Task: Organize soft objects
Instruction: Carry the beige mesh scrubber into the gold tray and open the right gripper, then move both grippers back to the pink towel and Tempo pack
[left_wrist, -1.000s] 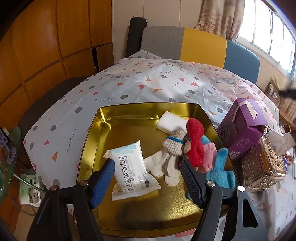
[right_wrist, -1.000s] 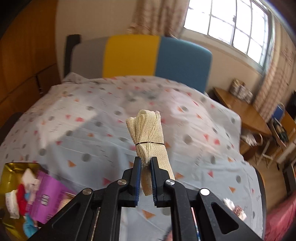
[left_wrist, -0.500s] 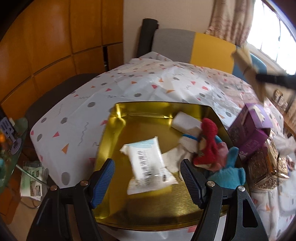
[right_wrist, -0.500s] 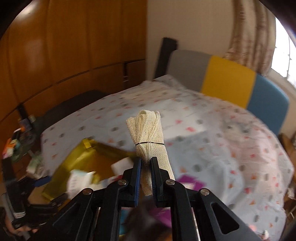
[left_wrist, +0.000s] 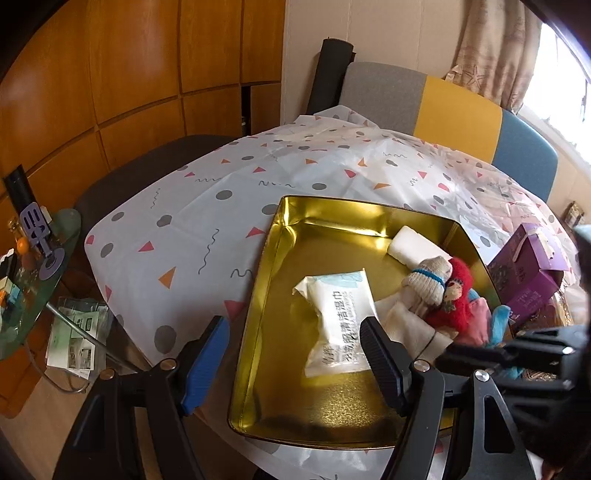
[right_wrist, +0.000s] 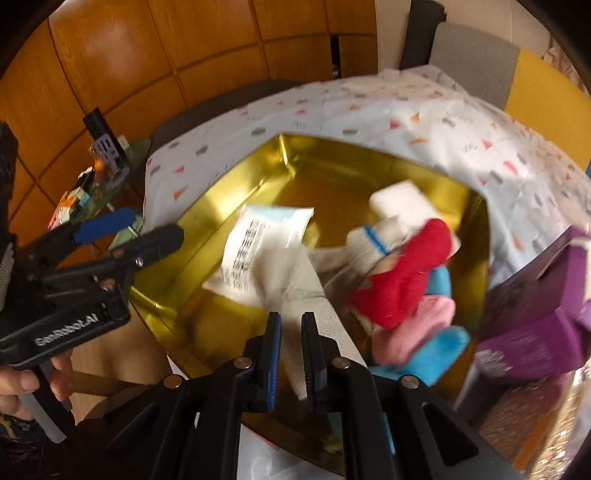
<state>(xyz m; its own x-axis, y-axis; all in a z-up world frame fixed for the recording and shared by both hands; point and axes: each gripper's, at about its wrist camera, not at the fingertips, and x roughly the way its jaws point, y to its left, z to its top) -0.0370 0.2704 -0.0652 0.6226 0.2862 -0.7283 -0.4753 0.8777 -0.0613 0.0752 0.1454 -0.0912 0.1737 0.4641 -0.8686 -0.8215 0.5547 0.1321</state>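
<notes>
A gold tin tray (left_wrist: 273, 266) sits on the patterned tablecloth. It holds a wet-wipes pack (left_wrist: 338, 317), a white roll (left_wrist: 413, 245), a knitted beige glove (left_wrist: 428, 284), a red doll (left_wrist: 458, 295) and pink and blue soft pieces. My left gripper (left_wrist: 293, 358) hovers open over the tray's near left edge, nothing between its fingers. My right gripper (right_wrist: 291, 325) is shut on a rolled cream mesh cloth (right_wrist: 299, 284), held low over the tray (right_wrist: 251, 177) just in front of the wipes pack (right_wrist: 258, 243) and the red doll (right_wrist: 406, 273). The left gripper (right_wrist: 155, 225) shows at the left of that view.
A purple tissue box (left_wrist: 528, 269) and a glittery box stand right of the tray. A glass side table (left_wrist: 33, 280) with small items is at the left, papers on the floor below. A grey, yellow and blue bench back (left_wrist: 454, 110) lies beyond the table.
My right gripper swung left and down with the cream cloth, from above the bare tablecloth to over the tray. My left gripper drifted left, so the tray now sits further right in its view.
</notes>
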